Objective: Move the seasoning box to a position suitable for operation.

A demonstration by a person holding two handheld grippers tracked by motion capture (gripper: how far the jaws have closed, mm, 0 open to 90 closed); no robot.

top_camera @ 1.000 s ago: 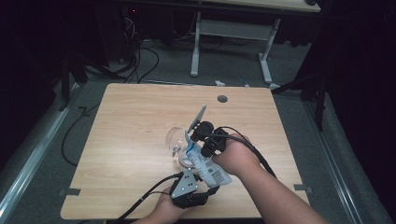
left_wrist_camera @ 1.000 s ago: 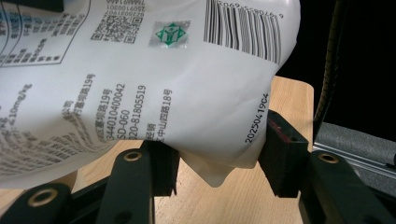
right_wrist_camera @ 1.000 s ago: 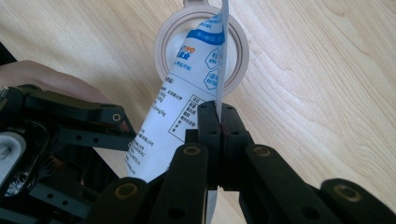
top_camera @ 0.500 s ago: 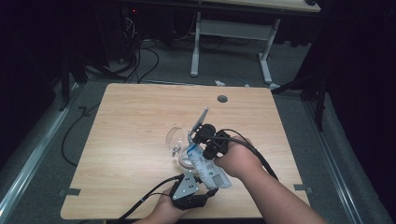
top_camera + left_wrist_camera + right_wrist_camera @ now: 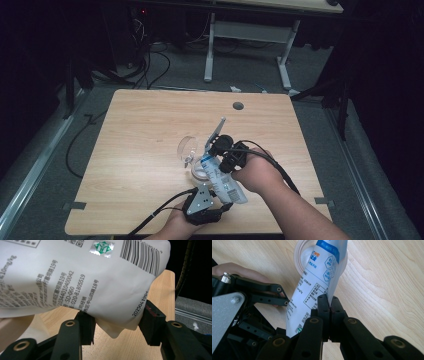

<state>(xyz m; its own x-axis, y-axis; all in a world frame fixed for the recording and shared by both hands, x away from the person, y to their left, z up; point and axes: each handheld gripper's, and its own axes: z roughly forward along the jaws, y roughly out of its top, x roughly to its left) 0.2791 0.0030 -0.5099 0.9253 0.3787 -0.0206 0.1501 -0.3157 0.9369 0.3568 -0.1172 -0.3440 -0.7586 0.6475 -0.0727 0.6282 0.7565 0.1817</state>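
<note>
A white printed plastic pouch with a blue band (image 5: pixel 222 176) is tilted top-down over a clear glass cup (image 5: pixel 298 255) on the light wooden table (image 5: pixel 150 125), apparently so its contents can be tipped in. Its edge is pinched flat by the right gripper (image 5: pixel 329 305), jaws fully together. Its bottom corner is clamped between the left gripper (image 5: pixel 117 323) pads, held moderately apart. Both hands are kept near the table's front edge.

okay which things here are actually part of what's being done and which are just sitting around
In use:
- white printed pouch, pinched along one edge by the shut right claw
- left claw, its jaws on either side of the pouch's bottom end
- clear plastic cup, lying just beyond the pouch

Just there:
- round hole in the wooden table
- desk frame behind
</note>
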